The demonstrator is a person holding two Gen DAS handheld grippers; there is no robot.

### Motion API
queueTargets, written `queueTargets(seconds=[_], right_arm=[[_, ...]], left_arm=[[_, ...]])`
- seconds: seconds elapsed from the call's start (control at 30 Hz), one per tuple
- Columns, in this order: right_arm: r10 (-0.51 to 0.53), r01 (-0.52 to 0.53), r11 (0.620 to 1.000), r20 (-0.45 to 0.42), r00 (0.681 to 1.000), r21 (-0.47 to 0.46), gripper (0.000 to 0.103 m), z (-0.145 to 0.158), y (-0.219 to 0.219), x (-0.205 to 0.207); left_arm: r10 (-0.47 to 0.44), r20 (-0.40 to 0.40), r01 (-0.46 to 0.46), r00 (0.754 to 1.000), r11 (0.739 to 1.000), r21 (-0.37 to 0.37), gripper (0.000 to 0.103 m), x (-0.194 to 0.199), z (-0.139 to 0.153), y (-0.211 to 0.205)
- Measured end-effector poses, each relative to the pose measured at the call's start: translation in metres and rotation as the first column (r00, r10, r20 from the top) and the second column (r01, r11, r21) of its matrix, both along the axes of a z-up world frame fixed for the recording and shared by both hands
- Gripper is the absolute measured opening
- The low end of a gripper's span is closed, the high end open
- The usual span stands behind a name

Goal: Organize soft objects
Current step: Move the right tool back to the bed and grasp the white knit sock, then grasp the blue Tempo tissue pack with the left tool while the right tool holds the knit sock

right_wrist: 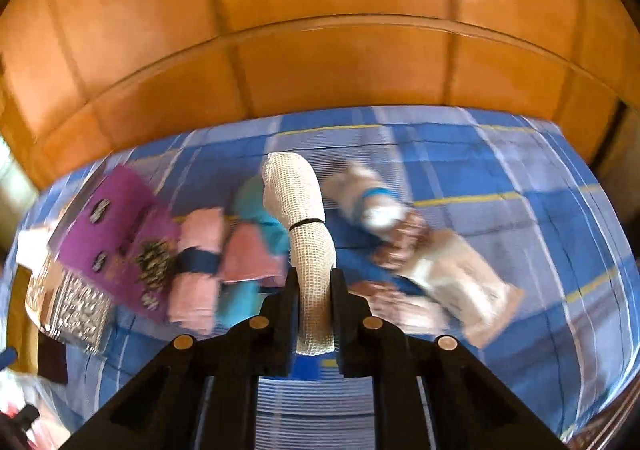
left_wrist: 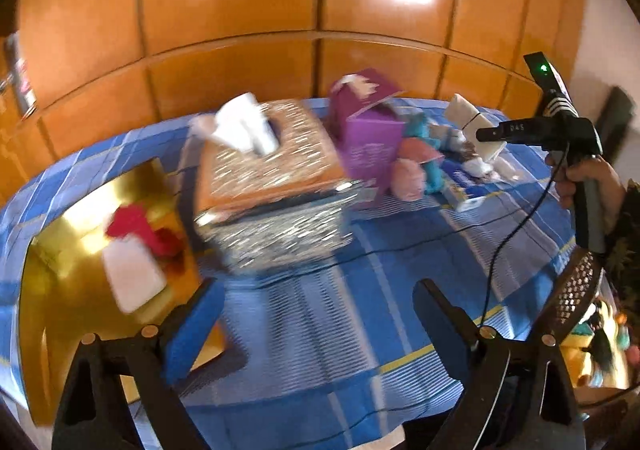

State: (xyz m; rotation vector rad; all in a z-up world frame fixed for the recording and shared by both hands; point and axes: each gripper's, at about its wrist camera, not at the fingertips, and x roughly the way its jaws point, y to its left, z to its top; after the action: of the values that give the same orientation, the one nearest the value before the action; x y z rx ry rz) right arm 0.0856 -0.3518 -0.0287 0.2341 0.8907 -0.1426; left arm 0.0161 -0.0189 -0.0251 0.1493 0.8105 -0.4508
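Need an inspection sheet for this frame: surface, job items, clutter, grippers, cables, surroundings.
Surface: blue plaid tablecloth.
Job's things: white mesh roll with a black band, held; pink rolled cloths and teal cloth piled by the purple box; gold tray holds a red cloth and a white pad.
Clutter: glittery tissue box; wrapped packets.
Grippers: left gripper open, empty; right gripper shut on the roll.
Cables: black cable hanging from the right gripper.
Surroundings: orange wood panels.

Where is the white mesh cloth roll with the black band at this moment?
The white mesh roll is clamped in the right gripper, raised above the blue plaid tablecloth, just right of the pink and teal cloths.
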Motion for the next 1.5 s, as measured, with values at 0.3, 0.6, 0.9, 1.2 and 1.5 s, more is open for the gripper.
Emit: queueTargets(seconds=[0.3, 0.6, 0.9, 1.2, 1.5], right_arm=[[-0.247, 0.197, 0.944, 0.172, 0.954, 0.265, 0.013, 0.005, -0.059, -0.034], [-0.259, 0.160, 0.924, 0.261, 0.930, 0.346, 0.013, 0.012, -0.067, -0.047], [-0.258, 0.126, 0.905, 0.287, 0.923, 0.405, 0.013, 0.010, -0.073, -0.051], [-0.252, 0.113, 0.896, 0.281, 0.926, 0.430, 0.015, 0.008, -0.075, -0.049], [-0.242, 0.117, 0.907, 0.274, 0.931, 0.404, 0.015, 0.009, -0.070, -0.047]], left_arm=[[-0.170, -0.077, 0.169, 0.983, 0.986, -0.012, 0.081, 0.030, 0.003, -0.089], [-0.235, -0.205, 0.244, 0.950, 0.969, 0.023, 0.070, 0.058, -0.029, -0.190], [-0.169, -0.303, 0.188, 0.938, 0.981, 0.037, 0.074, 0.099, -0.057, -0.245], [-0.118, -0.369, 0.150, 0.922, 0.987, 0.061, 0.078, 0.124, -0.087, -0.273], [-0.272, -0.287, 0.309, 0.918, 0.947, 0.089, 0.062, 0.067, -0.089, -0.232]])
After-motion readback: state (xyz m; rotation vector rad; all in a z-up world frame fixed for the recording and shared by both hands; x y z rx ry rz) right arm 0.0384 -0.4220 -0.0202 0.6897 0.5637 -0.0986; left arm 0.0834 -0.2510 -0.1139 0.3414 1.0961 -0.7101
